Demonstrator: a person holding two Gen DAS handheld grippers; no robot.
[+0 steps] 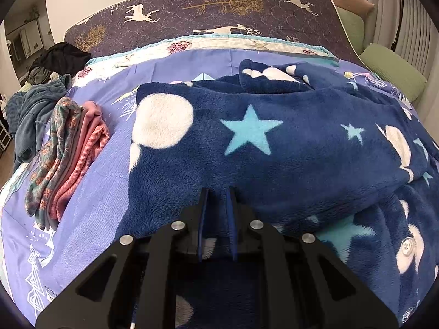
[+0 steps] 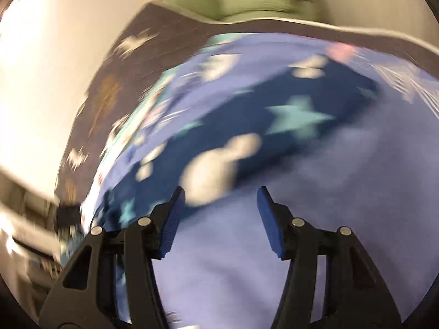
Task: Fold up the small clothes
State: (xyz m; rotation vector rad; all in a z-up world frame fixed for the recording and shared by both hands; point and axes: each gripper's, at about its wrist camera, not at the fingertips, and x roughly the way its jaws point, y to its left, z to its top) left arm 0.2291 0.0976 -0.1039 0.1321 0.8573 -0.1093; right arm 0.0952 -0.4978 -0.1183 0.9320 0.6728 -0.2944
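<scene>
A: Where's everything off the fleece garment (image 1: 274, 142)?
B: It lies on the bedspread (image 1: 104, 181) — folded stack (image 1: 68, 153) to its left, clothes pile (image 1: 41, 87) farther left and behind, pillows (image 1: 389, 74) behind-right.

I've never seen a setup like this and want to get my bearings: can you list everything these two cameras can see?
Fleece garment: one, navy with white moons and pale blue stars, spread across the middle of the bed.
Folded clothes: one small stack, pink and floral teal, left of the fleece.
Unfolded clothes pile: one heap, dark and grey-blue, far left edge of the bed.
Bedsheet: one, lilac with white print, under everything.
Mattress: one, dark purple with deer and trees, at the back.
Cushions: at least two, green, back right.
Left gripper: black, jaws nearly closed on the fleece's near edge.
Right gripper: black with blue pads, jaws wide open and empty above the sheet.
</scene>
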